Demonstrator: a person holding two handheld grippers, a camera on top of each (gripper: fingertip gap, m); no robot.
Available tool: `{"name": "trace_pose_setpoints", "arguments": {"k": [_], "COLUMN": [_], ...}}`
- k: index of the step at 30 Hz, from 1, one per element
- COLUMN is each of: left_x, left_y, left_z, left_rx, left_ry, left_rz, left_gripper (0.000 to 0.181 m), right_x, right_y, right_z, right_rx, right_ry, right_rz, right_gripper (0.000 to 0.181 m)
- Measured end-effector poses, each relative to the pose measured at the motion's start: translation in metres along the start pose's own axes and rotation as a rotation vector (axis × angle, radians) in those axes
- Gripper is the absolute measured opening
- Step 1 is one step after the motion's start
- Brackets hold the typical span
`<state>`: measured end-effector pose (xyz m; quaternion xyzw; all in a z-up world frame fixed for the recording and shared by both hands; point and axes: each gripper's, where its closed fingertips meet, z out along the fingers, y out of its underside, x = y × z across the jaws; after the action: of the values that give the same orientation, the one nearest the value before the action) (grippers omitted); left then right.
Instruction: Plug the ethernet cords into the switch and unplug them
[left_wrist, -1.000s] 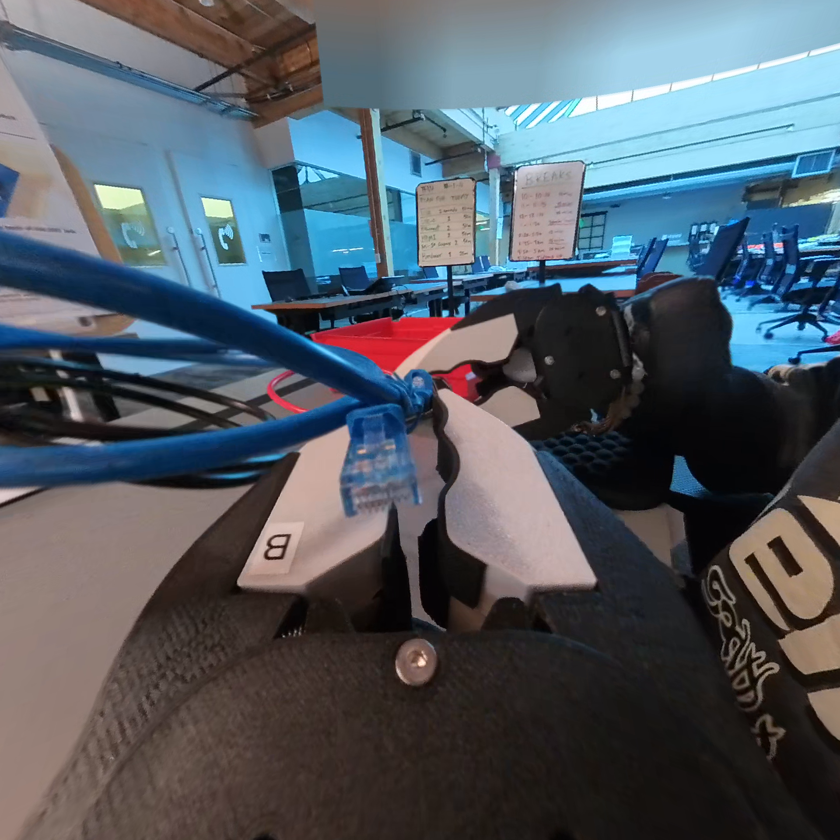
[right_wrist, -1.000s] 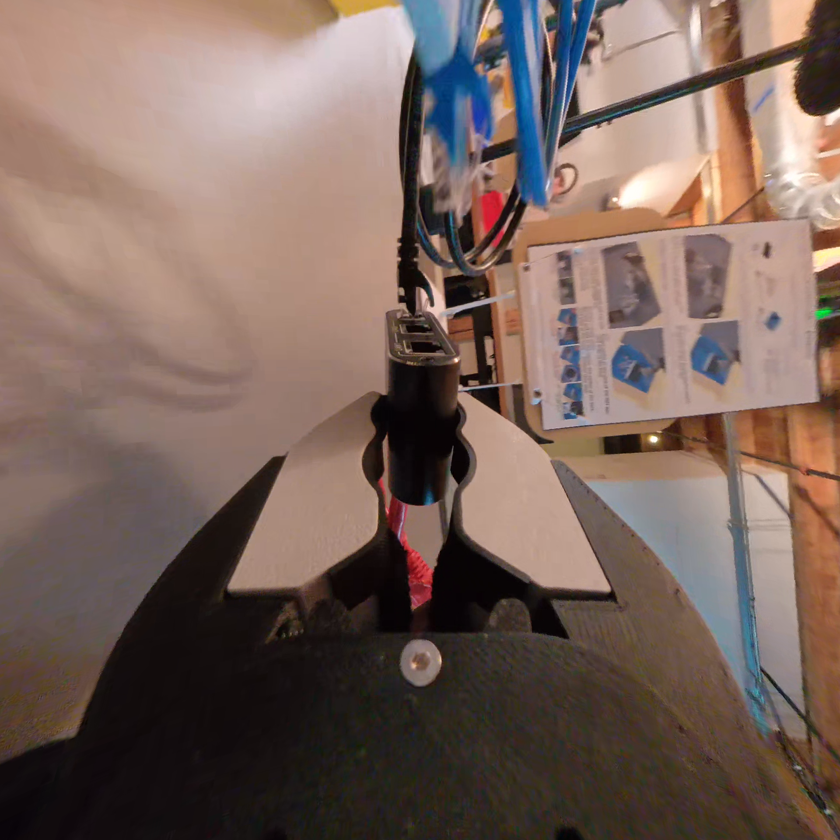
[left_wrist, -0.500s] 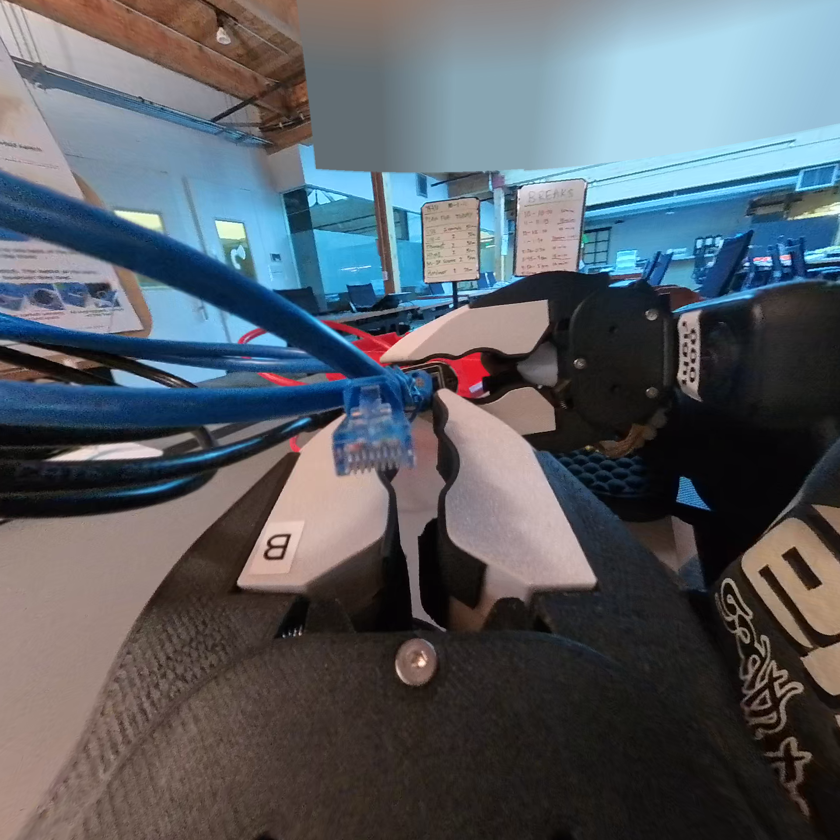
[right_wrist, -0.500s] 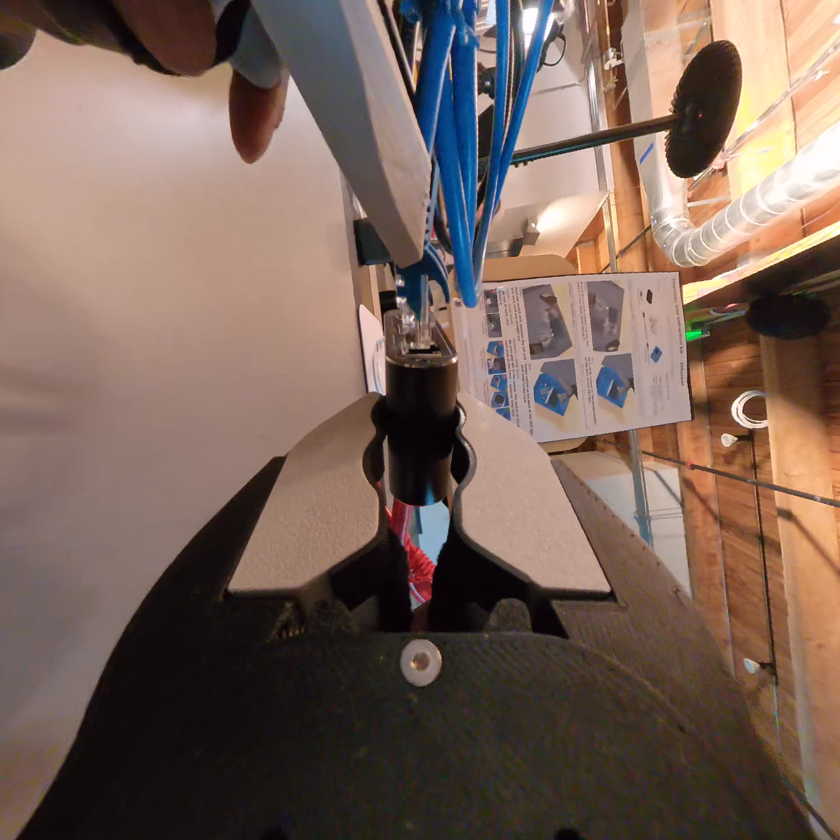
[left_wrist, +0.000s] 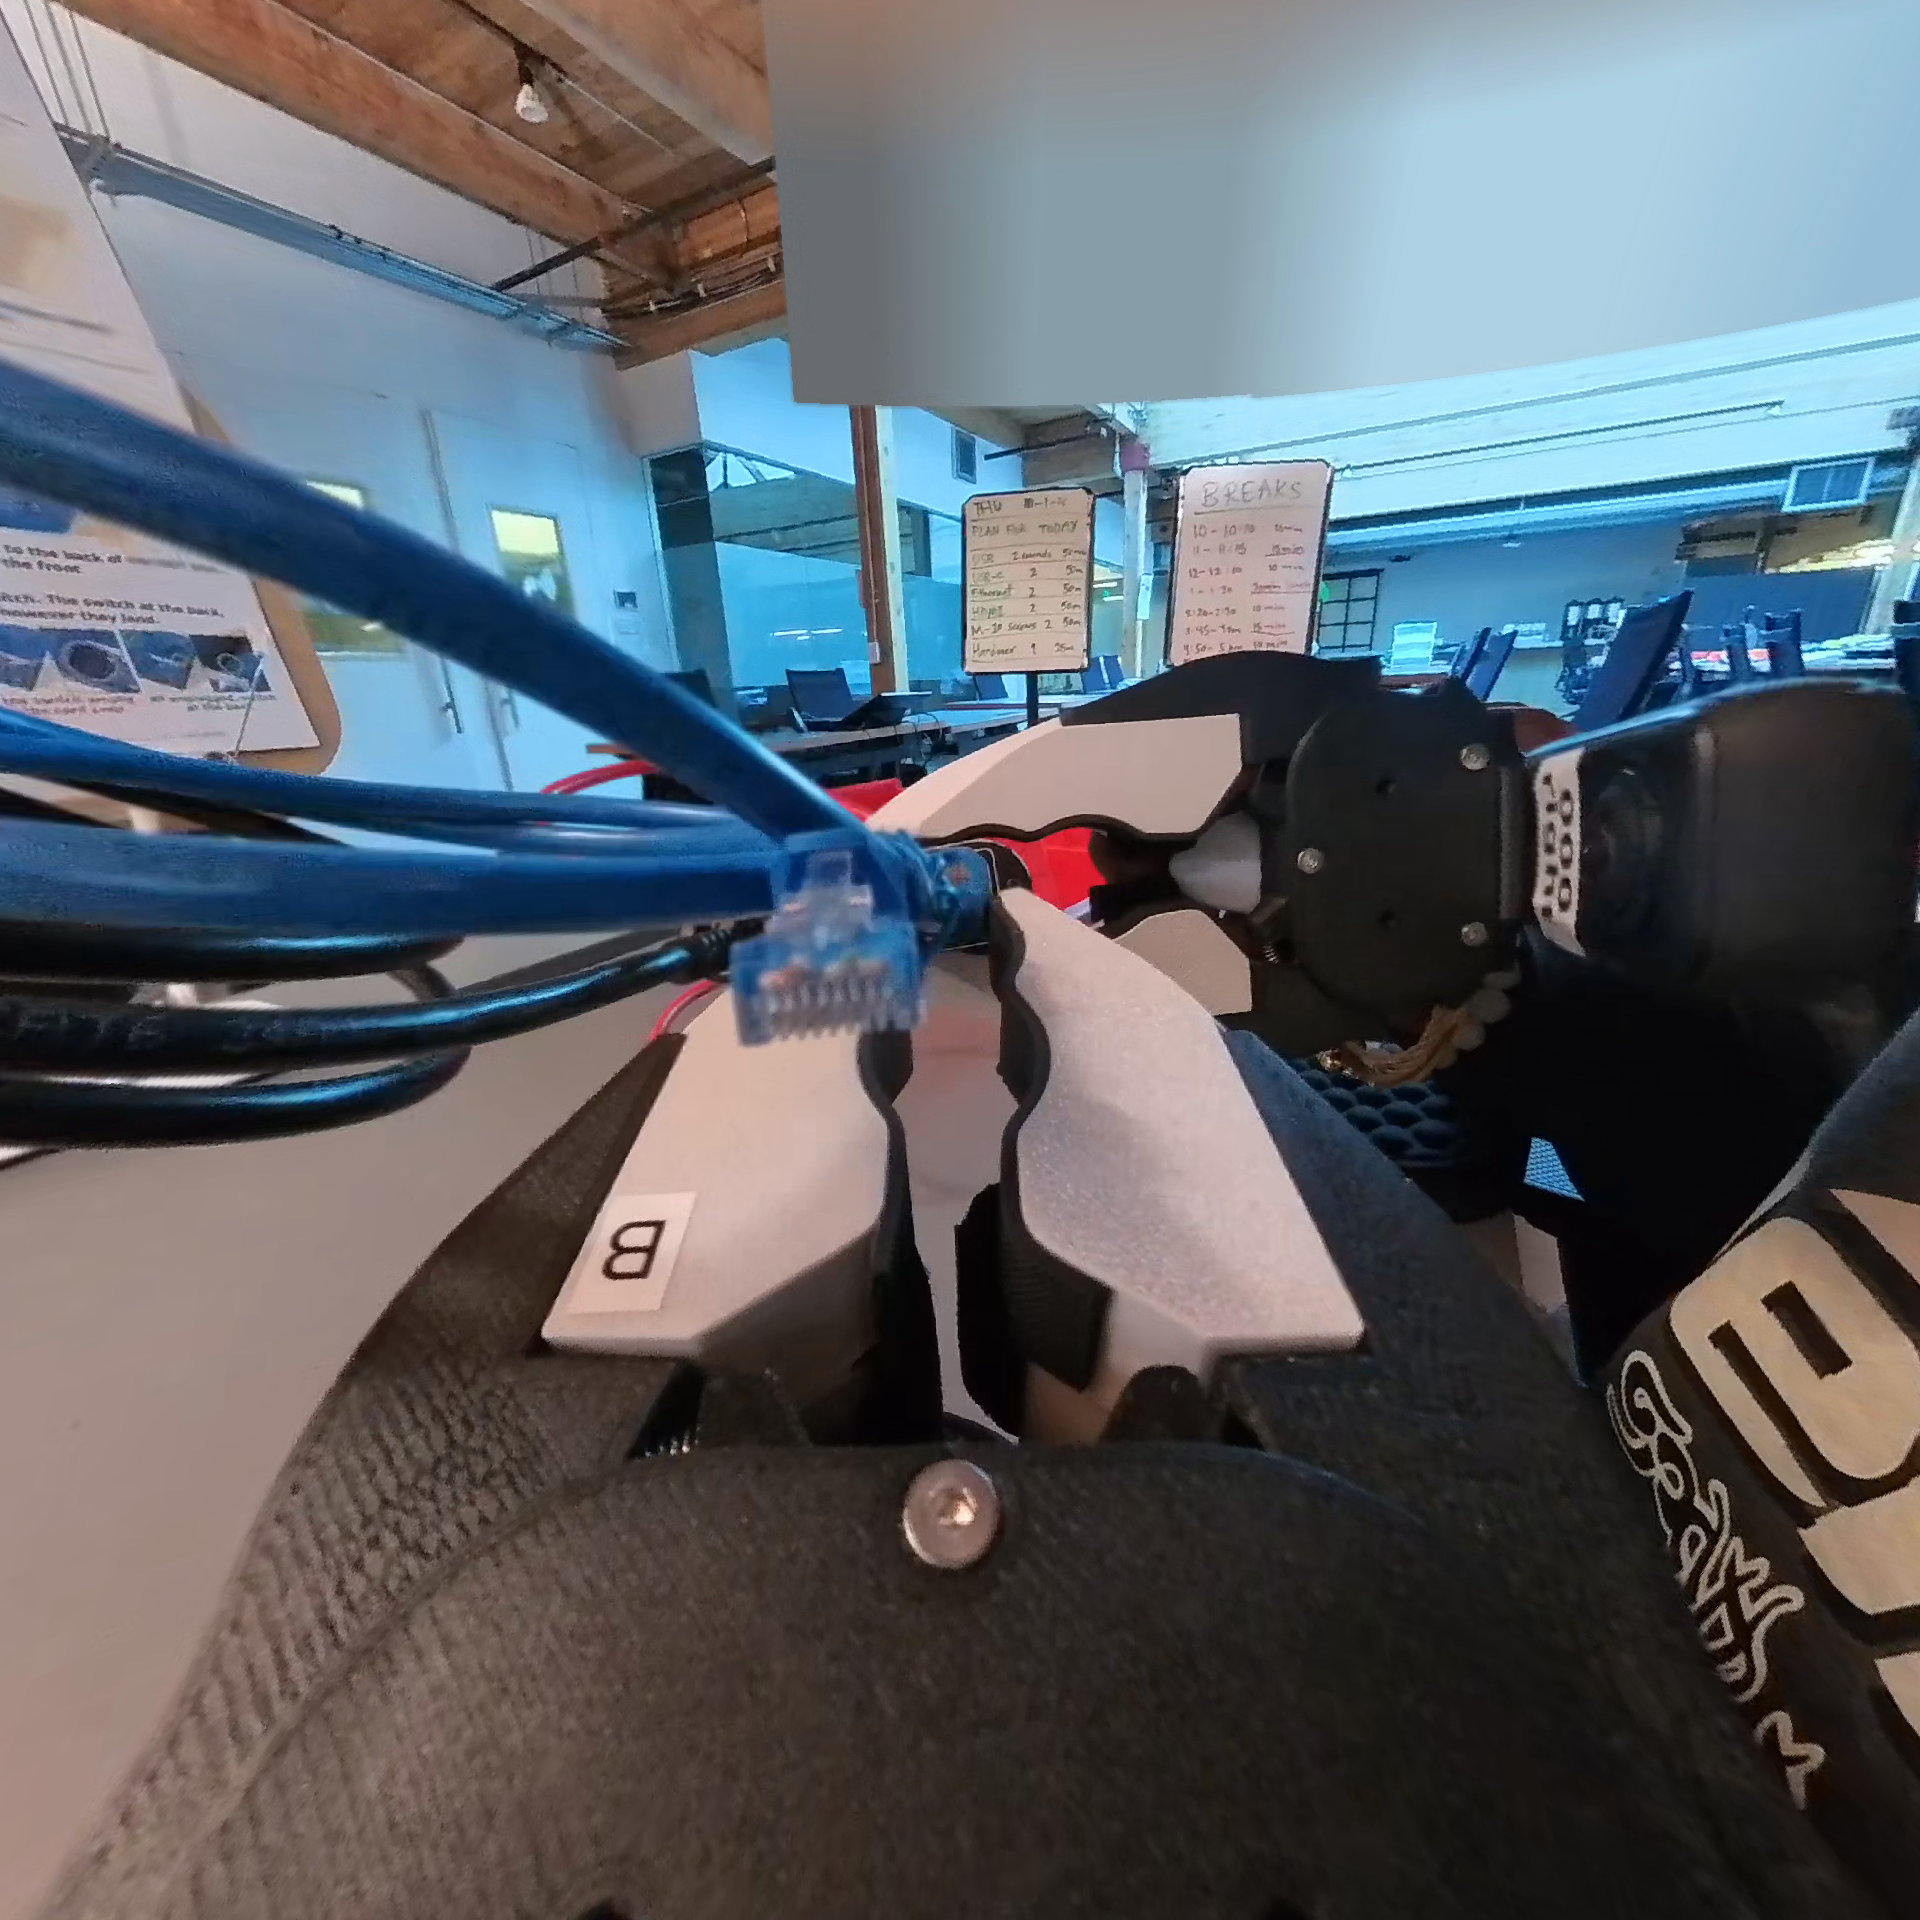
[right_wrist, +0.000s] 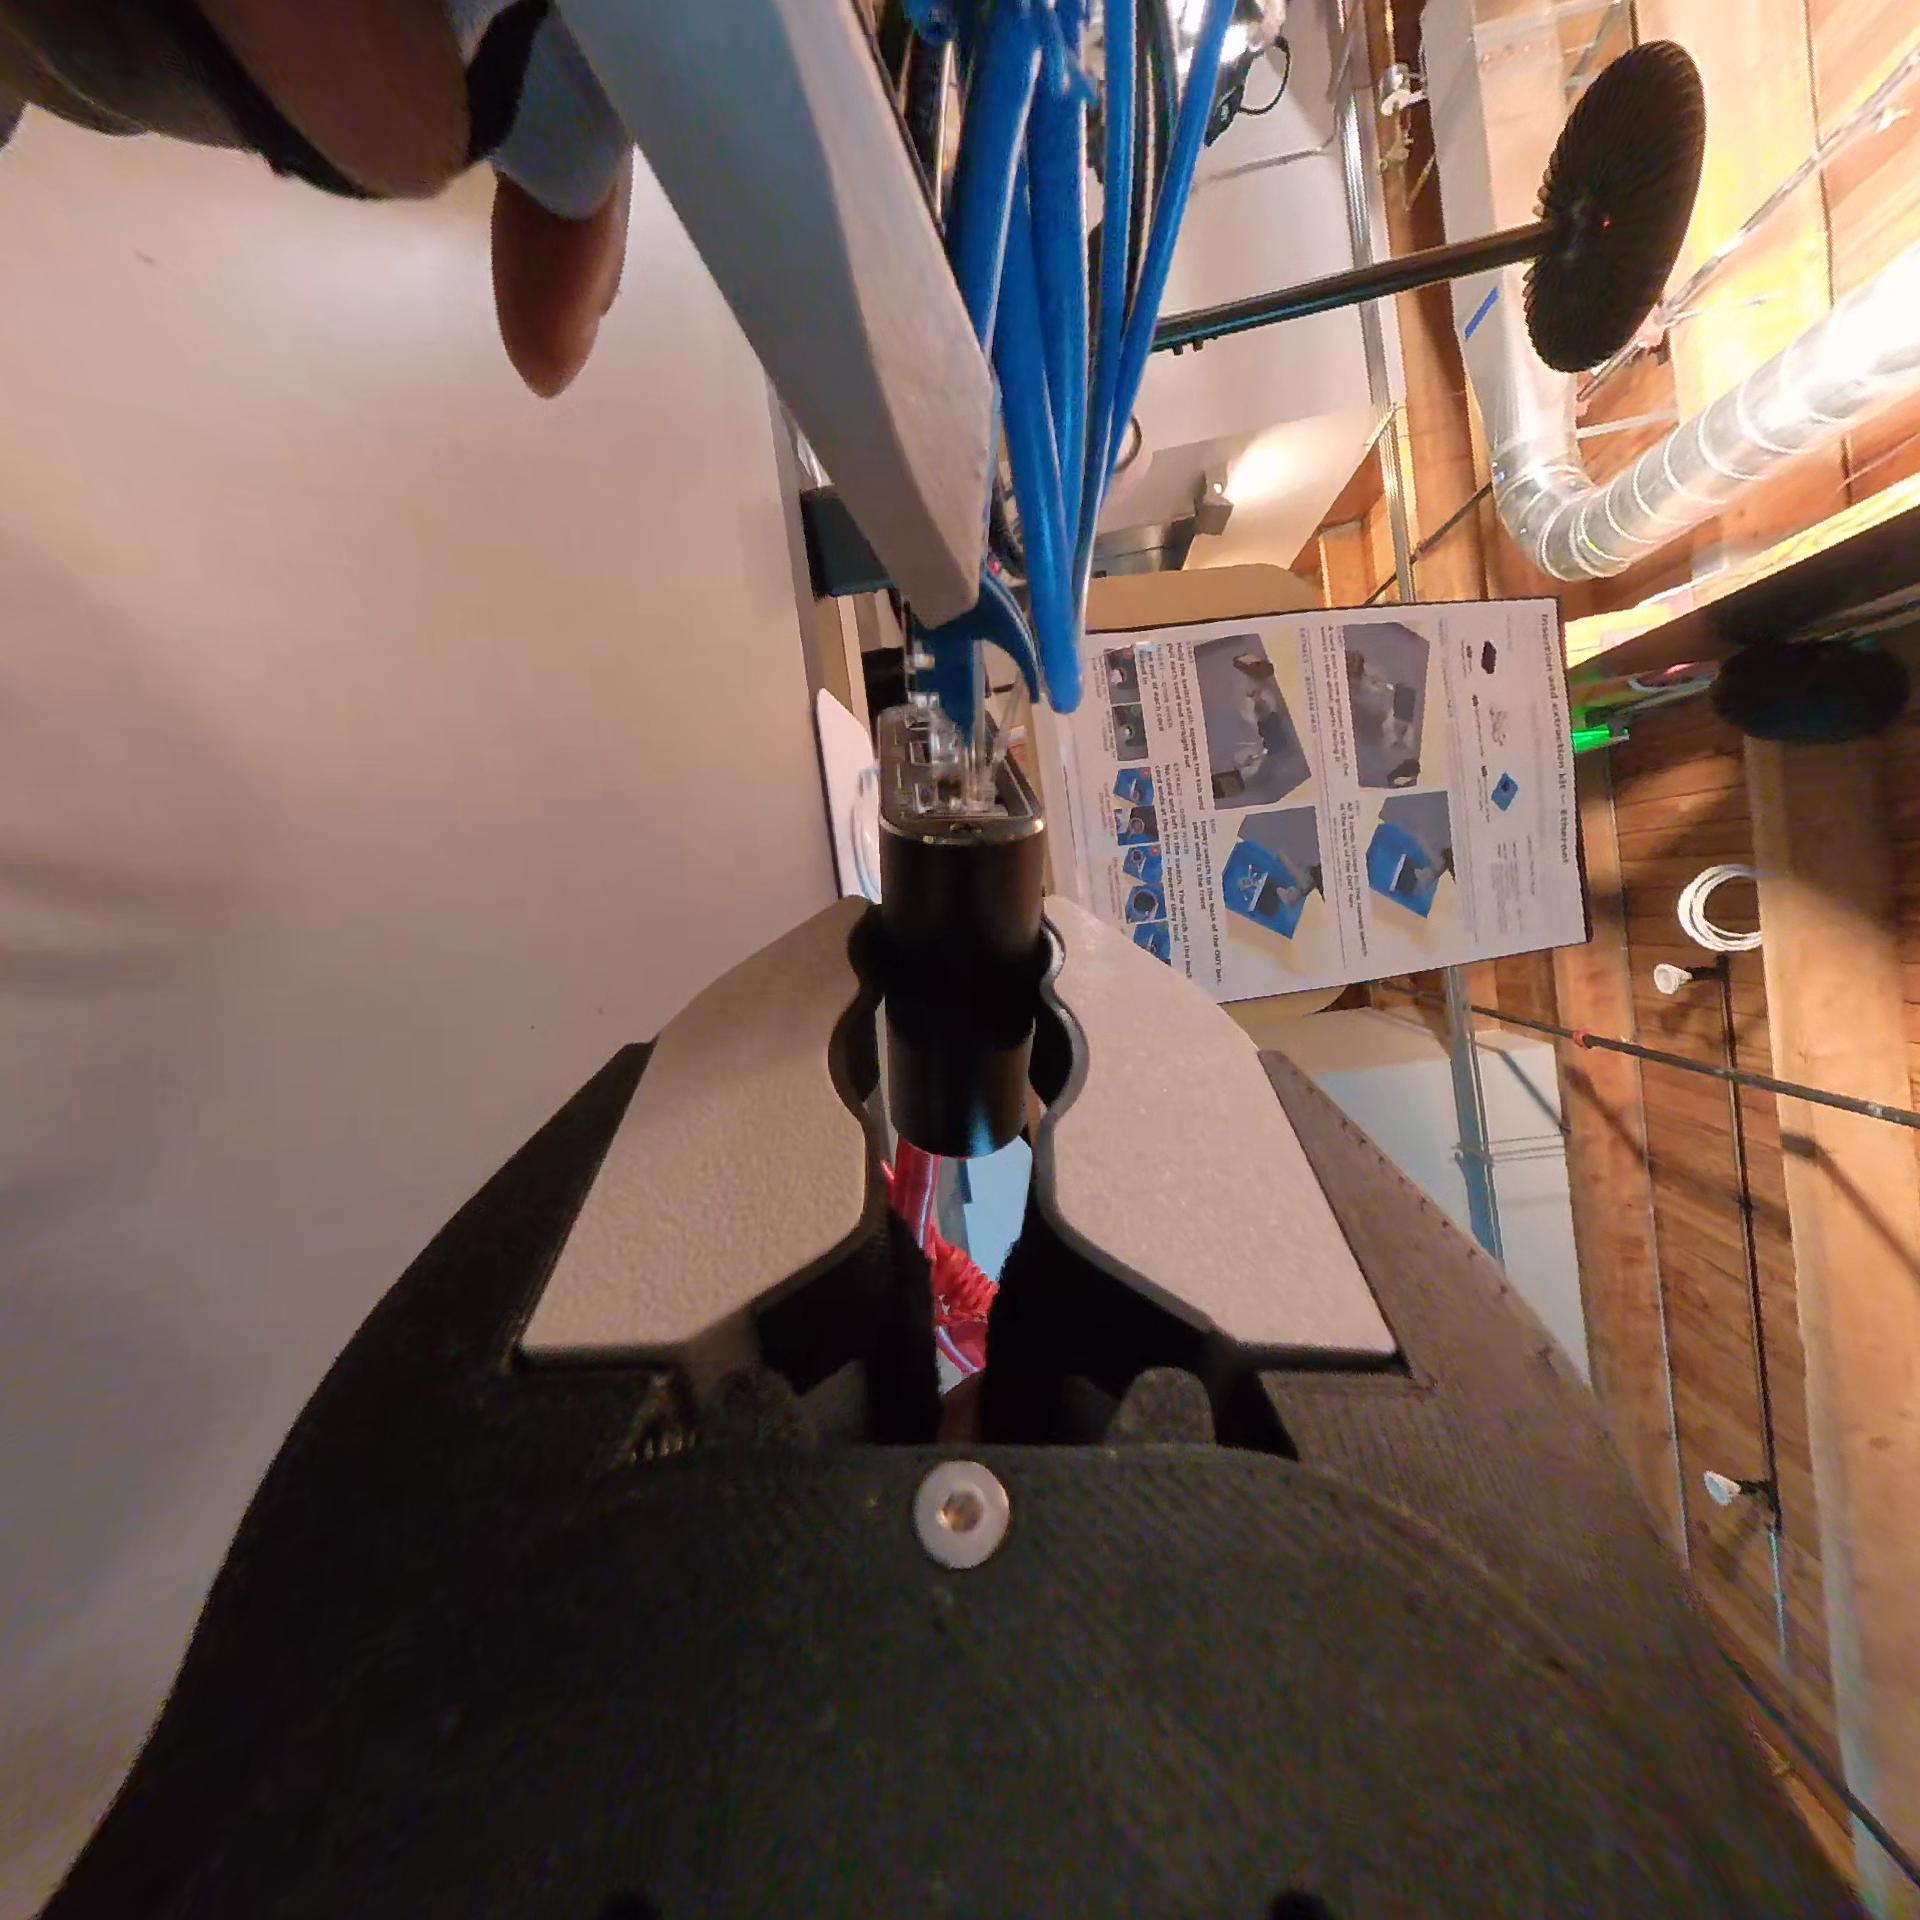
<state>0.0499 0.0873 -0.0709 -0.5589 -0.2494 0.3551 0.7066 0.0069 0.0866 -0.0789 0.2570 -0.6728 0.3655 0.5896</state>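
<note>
Materials and finishes. The right gripper (right_wrist: 956, 997) has matt, finely grained grey plastic fingers (right_wrist: 727, 1143) set in a black body of rough, layered texture, fastened by a bright metal screw (right_wrist: 961, 1514). Between the fingers a switch (right_wrist: 961, 977) of smooth, slightly glossy black casing is seen. Above the switch, blue ethernet cords (right_wrist: 1049, 343) with smooth rubbery jackets are shown; a translucent blue plastic plug (left_wrist: 826, 961) hangs free. Right of the switch a glossy paper poster (right_wrist: 1340, 800) and ribbed metallic ducting (right_wrist: 1683, 447) appear against wood.

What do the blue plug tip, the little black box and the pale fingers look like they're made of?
Blue plug tip: see-through tinted plastic; contact ridges show inside. Black box, the switch: smooth, slightly glossy casing, plastic or painted metal, hard to tell. Pale fingers: grainy matte surface, probably printed plastic.
</note>
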Motion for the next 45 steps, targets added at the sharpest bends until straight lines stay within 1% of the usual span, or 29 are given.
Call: {"name": "trace_pose_setpoints", "arguments": {"k": [3, 6, 11, 13, 14, 16, 17, 21, 27, 29, 30, 31, 32, 34, 36, 39, 42, 44, 45], "left_x": [0.0, 0.0, 0.001, 0.0, 0.001, 0.006, 0.005, 0.002, -0.003, -0.003, -0.005, -0.01, -0.013, -0.018, -0.025, -0.045, -0.057, -0.061, -0.063], "left_y": [-0.001, 0.001, -0.004, 0.0, 0.003, 0.002, 0.001, 0.007, 0.001, -0.005, -0.007, -0.009, -0.014, -0.028, -0.039, -0.038, -0.036, -0.038, -0.04], "left_z": [0.0, 0.001, -0.001, 0.0, 0.001, 0.0, -0.001, 0.003, -0.001, -0.004, -0.005, -0.006, -0.008, -0.016, -0.024, -0.032, -0.036, -0.04, -0.042], "left_rx": [0.008, -0.01, 0.039, 0.004, -0.013, 0.001, 0.007, -0.031, 0.011, 0.053, 0.064, 0.075, 0.103, 0.2, 0.283, 0.293, 0.288, 0.303, 0.313], "left_ry": [0.004, -0.007, 0.036, 0.027, 0.031, 0.098, 0.11, 0.031, 0.028, 0.056, 0.045, 0.002, -0.036, -0.09, -0.151, -0.275, -0.355, -0.397, -0.417], "left_rz": [-0.006, 0.023, -0.075, -0.053, -0.051, -0.145, -0.169, -0.052, -0.105, -0.142, -0.137, -0.109, -0.069, -0.01, 0.01, -0.019, -0.038, -0.01, 0.007], "left_gripper": [0.012, 0.012, 0.012, 0.012, 0.012, 0.012, 0.012, 0.013, 0.012, 0.013, 0.015, 0.022, 0.029, 0.033, 0.037, 0.043, 0.053, 0.057, 0.058], "right_x": [0.0, -0.001, -0.004, -0.003, -0.004, -0.005, -0.006, -0.008, -0.012, -0.008, -0.004, 0.001, 0.007, 0.024, 0.049, 0.099, 0.15, 0.172, 0.177], "right_y": [-0.002, -0.001, -0.007, -0.004, -0.005, -0.009, -0.009, -0.006, -0.011, -0.014, -0.014, -0.012, -0.008, 0.005, 0.022, 0.055, 0.1, 0.142, 0.167], "right_z": [0.0, -0.001, -0.002, -0.001, -0.002, -0.004, -0.004, -0.001, 0.005, 0.005, 0.005, 0.006, 0.006, 0.005, 0.001, -0.011, -0.028, -0.039, -0.045], "right_rx": [0.0, -0.009, 0.035, 0.026, 0.045, 0.071, 0.069, 0.03, 0.05, 0.075, 0.074, 0.065, 0.052, 0.021, -0.015, -0.073, -0.118, -0.171, -0.207], "right_ry": [0.001, -0.005, -0.052, -0.043, -0.048, -0.057, -0.066, -0.068, -0.105, -0.093, -0.076, -0.054, -0.028, 0.016, 0.07, 0.183, 0.317, 0.417, 0.463], "right_rz": [0.012, -0.016, 0.068, 0.043, 0.032, 0.037, 0.043, -0.006, 0.097, 0.12, 0.114, 0.098, 0.082, 0.076, 0.082, 0.135, 0.265, 0.348, 0.399], "right_gripper": [0.025, 0.024, 0.024, 0.024, 0.024, 0.024, 0.024, 0.023, 0.024, 0.024, 0.024, 0.024, 0.024, 0.024, 0.025, 0.025, 0.025, 0.025, 0.025]}}
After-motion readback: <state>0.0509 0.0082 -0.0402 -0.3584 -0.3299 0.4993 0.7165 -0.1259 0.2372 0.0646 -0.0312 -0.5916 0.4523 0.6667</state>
